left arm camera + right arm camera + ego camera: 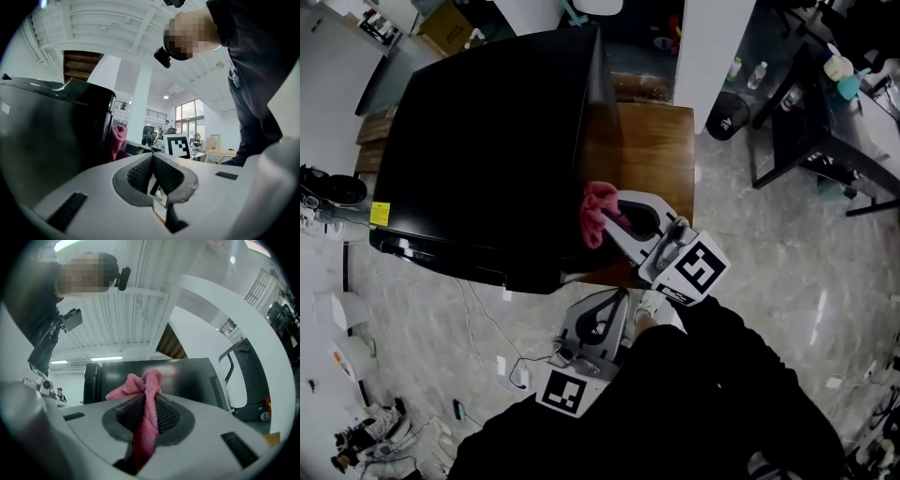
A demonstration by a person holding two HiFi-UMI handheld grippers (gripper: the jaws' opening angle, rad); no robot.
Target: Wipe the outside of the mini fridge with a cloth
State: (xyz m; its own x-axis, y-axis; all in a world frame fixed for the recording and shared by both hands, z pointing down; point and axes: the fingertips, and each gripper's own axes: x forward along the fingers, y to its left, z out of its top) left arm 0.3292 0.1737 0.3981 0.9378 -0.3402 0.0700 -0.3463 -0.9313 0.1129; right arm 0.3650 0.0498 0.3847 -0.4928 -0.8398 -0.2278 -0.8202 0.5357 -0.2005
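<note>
**Mini fridge** (478,150): black, standing on a wooden desk (656,150). Top face and right side wall shown in the head view.

**Cloth** (143,380): pink terry, bunched. Pinched in the right hand-held gripper (146,411), with a loose tuft sticking out past the tips. Lying at the fridge's right side wall, toward the end nearer the person. Contact with the wall likely, not certain.

**Right hand-held gripper:** clamped on the cloth, jaws parted only by the thickness of the fabric.

**Left hand-held gripper** (152,164): jaws together, nothing between them. Held low beside the fridge's near right corner, apart from it.

**Step in hand (judgement):** wiping the right side wall. Top face not being touched at this moment.

**Next move (judgement):** steady pressure through the tuft and long strokes along the side wall. Tight grip against the cloth slipping out. Jaw tips clear of the black finish. Then on to another face.
</note>
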